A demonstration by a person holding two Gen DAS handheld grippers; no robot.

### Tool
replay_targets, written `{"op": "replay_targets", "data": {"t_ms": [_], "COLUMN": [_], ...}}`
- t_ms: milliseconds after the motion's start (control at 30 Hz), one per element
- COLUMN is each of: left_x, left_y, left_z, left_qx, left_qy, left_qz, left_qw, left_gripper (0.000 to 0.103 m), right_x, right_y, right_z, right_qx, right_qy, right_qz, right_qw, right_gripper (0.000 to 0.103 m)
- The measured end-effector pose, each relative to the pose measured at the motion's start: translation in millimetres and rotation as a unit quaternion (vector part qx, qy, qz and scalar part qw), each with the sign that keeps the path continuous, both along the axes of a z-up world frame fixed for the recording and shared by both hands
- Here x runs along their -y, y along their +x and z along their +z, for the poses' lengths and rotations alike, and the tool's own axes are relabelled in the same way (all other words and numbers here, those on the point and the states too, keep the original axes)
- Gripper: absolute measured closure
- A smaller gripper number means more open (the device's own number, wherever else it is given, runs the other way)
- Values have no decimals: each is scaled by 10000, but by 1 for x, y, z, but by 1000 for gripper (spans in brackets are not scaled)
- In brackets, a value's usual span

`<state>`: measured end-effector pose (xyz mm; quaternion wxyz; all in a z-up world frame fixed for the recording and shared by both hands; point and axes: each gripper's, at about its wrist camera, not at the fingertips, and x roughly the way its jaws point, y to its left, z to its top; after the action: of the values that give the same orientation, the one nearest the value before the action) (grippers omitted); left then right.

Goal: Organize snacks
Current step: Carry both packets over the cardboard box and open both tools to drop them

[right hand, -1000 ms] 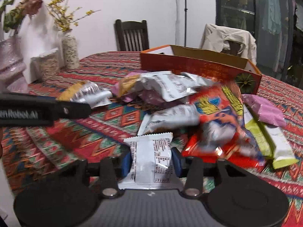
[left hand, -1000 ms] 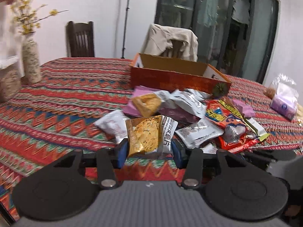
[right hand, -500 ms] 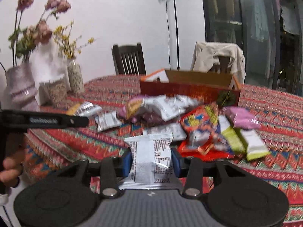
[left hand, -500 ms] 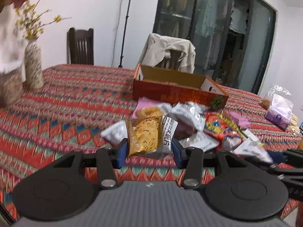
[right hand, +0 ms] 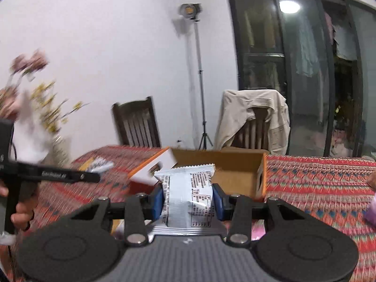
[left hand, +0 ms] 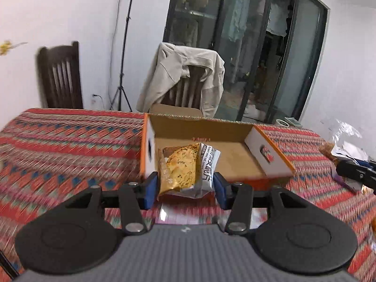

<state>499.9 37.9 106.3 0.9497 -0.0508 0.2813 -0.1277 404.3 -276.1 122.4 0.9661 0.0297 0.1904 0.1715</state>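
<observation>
My left gripper is shut on a golden cracker packet and holds it in the air in front of the open cardboard box, near the box's front left corner. The box has orange outer walls and its brown floor shows bare. My right gripper is shut on a white snack packet with black print, held in the air before the same box. The left gripper's arm shows at the left of the right wrist view.
The table wears a red patterned cloth. Two chairs stand behind it, one dark wooden, one draped with a beige jacket. A clear bag lies at the right. A vase with flowers stands at the left.
Both grippers have risen and moved forward over the snack pile toward the box, each keeping its packet. The pile has dropped out of view and the box now looks close.
</observation>
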Motion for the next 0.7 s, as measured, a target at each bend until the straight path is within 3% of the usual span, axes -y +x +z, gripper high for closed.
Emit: {"op": "replay_targets", "data": {"t_ms": [100,200,333,500,633,667,700], "left_x": [10,22,32,43,48,49,50], "left_y": [68,133,203,243,252,252,251], "left_z": [-4,-17,-40,-62,-70,-70,-70], "left_qx": [-182,-394,-688,-810,-886,-906,-899], "left_qy": [121,293,483,901,1077,1082,1083], "left_qz": [-123,-51,-34,52,16,-11,-39], "left_qw": [9997,9988,9965,9926,9902,9900,9900], "left_gripper": [52,52,52,49,47,43,42], "right_x": [12,10,-1,-9,-14,-13,-15], "right_y": [68,141,242,327,356,357,360], "right_z": [10,10,-18,-70,-94,-99,-99], "right_qx": [-162,-344,-925,-1728,-1954,-1979,-1973], "right_qy": [88,-218,-773,-1214,-1426,-1439,-1484], "right_qz": [-124,-351,-595,-746,-878,-892,-890], "right_qw": [9998,9986,9909,9746,9663,9655,9650], "right_gripper": [62,62,62,61,61,57,47]}}
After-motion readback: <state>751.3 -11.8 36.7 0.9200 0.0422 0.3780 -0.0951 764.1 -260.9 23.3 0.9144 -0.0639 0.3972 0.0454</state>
